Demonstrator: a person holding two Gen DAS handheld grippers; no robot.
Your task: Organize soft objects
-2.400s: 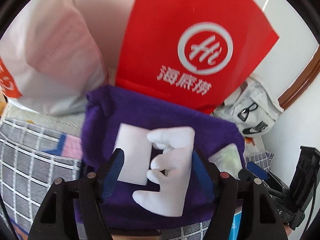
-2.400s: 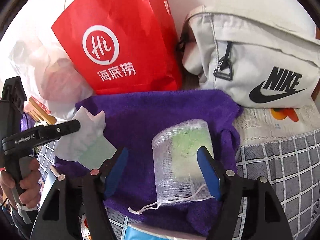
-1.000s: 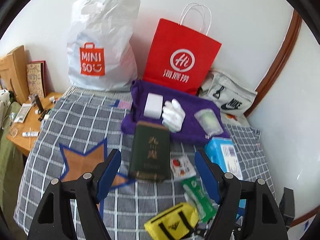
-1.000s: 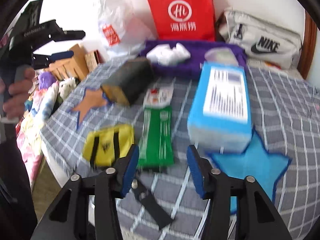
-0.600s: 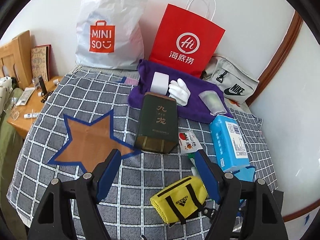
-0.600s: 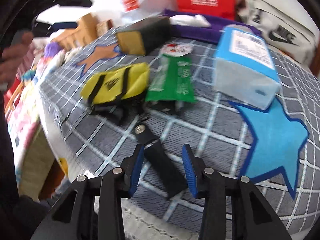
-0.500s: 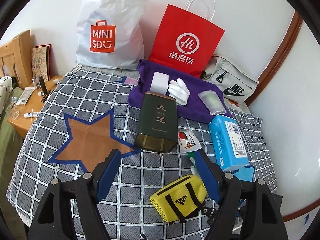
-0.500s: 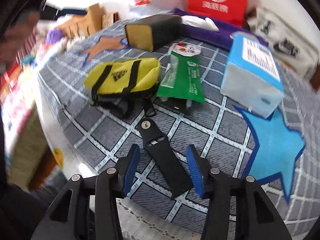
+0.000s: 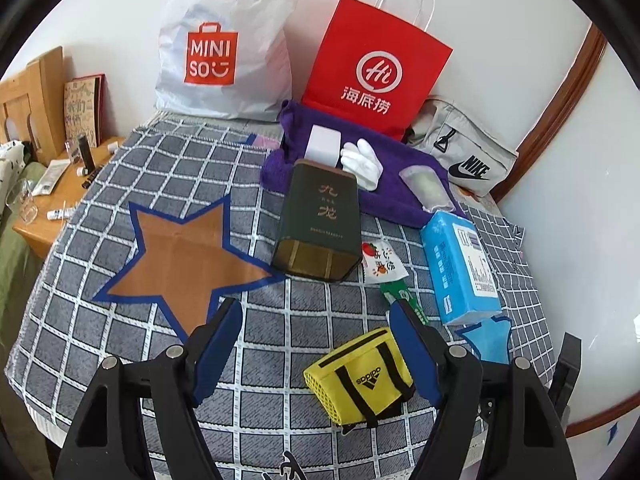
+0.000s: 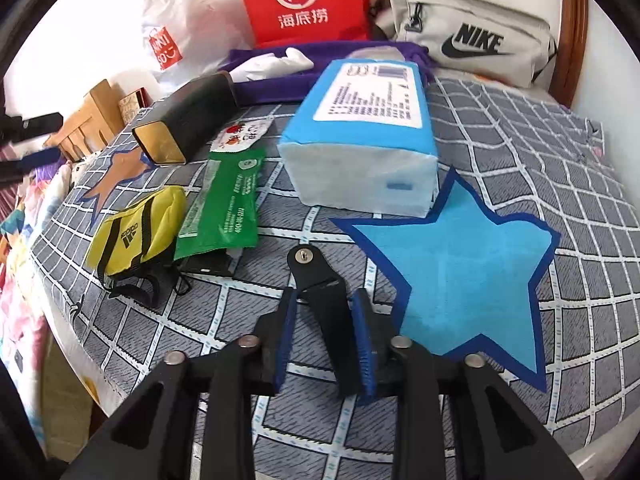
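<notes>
Three soft items, a sponge (image 9: 323, 145), glove (image 9: 362, 163) and mesh pouch (image 9: 426, 185), now lie on the far purple towel (image 9: 400, 200); both grippers have pulled back, left gripper (image 9: 316, 352) spread empty, right gripper (image 10: 325, 340) narrowed around a black mount (image 10: 320, 300), suggesting sorting is finished.

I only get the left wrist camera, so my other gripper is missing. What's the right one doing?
Observer: The right gripper is low over the checked cloth, its fingers either side of a flat black bracket.
Operator: Is it squeezing it?
Observer: Not fully; a gap shows beside one finger.
Operator: What's the blue bit past the tissue pack?
Observer: A whole light blue star, its top point beside the pack's near end.
Operator: And the green thing, half hidden?
Observer: A long green packet, lying flat next to the yellow Adidas bag.
</notes>
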